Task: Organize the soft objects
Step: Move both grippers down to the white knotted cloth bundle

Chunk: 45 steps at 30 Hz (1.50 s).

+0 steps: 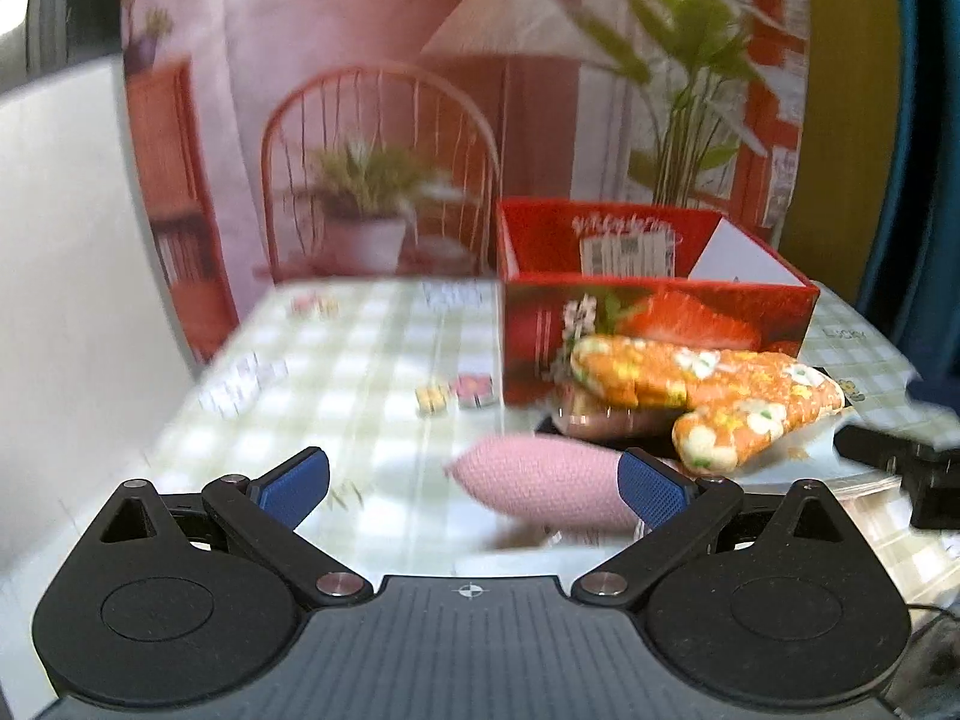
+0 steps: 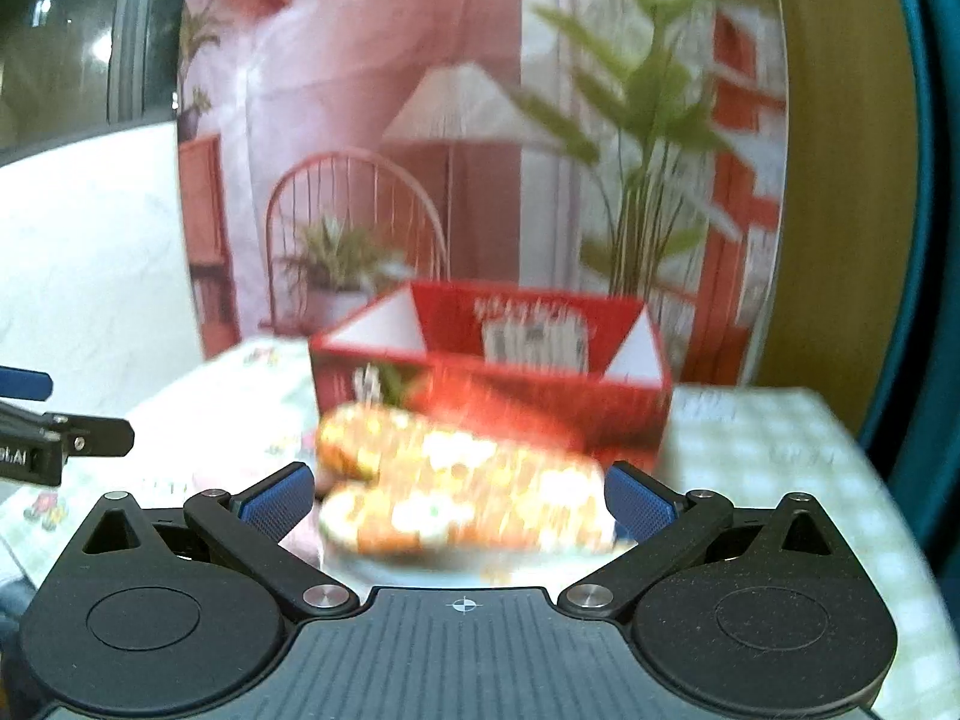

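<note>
An orange floral oven mitt (image 1: 714, 399) lies on the checked tablecloth in front of a red strawberry box (image 1: 654, 306). A pink knitted soft object (image 1: 540, 474) lies nearer, partly behind my left gripper's right finger. My left gripper (image 1: 474, 480) is open and empty, the pink object just right of its middle. In the right wrist view the mitt (image 2: 462, 498) sits between the fingers of my open right gripper (image 2: 459, 501), blurred; contact cannot be told. The red box (image 2: 498, 384) stands open behind it.
A black device (image 1: 906, 468) lies at the right on the table (image 1: 360, 360). Small stickers or erasers (image 1: 456, 393) are scattered on the cloth. A printed room backdrop stands behind the table. The left gripper shows at the left edge of the right wrist view (image 2: 54, 438).
</note>
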Each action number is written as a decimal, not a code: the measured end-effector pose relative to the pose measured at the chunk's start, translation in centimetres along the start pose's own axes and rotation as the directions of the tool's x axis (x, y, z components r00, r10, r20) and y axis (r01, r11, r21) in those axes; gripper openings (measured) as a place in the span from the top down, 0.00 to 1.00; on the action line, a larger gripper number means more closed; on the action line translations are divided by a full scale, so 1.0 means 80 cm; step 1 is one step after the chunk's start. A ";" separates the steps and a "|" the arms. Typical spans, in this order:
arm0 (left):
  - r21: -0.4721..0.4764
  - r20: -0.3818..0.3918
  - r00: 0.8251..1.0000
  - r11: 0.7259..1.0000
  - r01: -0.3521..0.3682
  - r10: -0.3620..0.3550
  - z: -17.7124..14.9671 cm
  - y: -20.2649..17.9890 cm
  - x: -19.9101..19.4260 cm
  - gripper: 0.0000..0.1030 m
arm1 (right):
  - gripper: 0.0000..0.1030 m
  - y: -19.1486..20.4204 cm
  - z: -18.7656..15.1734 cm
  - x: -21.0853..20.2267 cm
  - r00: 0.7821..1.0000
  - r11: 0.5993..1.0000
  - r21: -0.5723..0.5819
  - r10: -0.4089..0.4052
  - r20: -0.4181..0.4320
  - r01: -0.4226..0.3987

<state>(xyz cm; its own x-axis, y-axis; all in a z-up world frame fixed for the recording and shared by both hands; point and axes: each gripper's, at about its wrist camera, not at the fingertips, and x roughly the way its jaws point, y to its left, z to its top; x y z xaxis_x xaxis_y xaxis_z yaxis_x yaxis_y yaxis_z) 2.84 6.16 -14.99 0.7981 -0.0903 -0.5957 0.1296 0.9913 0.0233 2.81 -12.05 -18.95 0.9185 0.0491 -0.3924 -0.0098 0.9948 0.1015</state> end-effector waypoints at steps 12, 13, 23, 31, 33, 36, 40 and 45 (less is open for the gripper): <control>-0.152 -0.102 0.990 0.985 0.081 -0.097 -0.037 0.025 0.038 0.02 | 0.05 -0.018 -0.033 0.023 0.988 0.995 0.104 0.012 -0.155 0.005; -0.152 -0.098 0.991 0.985 0.076 -0.091 -0.038 0.026 0.039 0.02 | 0.07 -0.018 -0.034 0.024 0.986 0.995 0.103 0.012 -0.166 0.005; -0.175 -0.150 0.984 0.982 0.074 -0.101 -0.045 0.027 0.044 0.08 | 0.24 -0.020 -0.042 0.033 0.967 0.992 0.124 0.041 -0.252 -0.010; -0.167 -0.174 0.979 0.983 0.079 -0.108 -0.054 0.026 0.047 0.10 | 0.25 -0.015 -0.045 0.021 0.958 0.995 0.100 0.028 -0.285 0.001; -0.168 -0.182 0.976 0.982 0.086 -0.116 -0.056 0.026 0.048 0.10 | 0.25 -0.015 -0.049 0.023 0.951 0.995 0.100 0.018 -0.309 0.013; -0.178 -0.189 0.974 0.980 0.094 -0.128 -0.059 0.028 0.051 0.10 | 0.23 -0.018 -0.054 0.024 0.942 0.993 0.109 0.001 -0.335 0.038; -0.183 -0.204 0.968 0.977 0.111 -0.148 -0.062 0.028 0.057 0.11 | 0.12 -0.026 -0.060 0.031 0.933 0.987 0.141 -0.018 -0.359 0.073; -0.184 -0.225 0.960 0.975 0.127 -0.168 -0.067 0.026 0.065 0.13 | 0.07 -0.028 -0.070 0.044 0.915 0.983 0.159 -0.015 -0.402 0.086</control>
<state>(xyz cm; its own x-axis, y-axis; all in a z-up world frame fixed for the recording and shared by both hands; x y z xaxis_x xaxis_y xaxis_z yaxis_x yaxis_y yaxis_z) 4.07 8.29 -22.34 0.6122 -0.2316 -0.7560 0.1195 0.9723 -0.2011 3.83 -13.59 -25.65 0.6820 0.0659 -0.7283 0.1326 0.9683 0.2118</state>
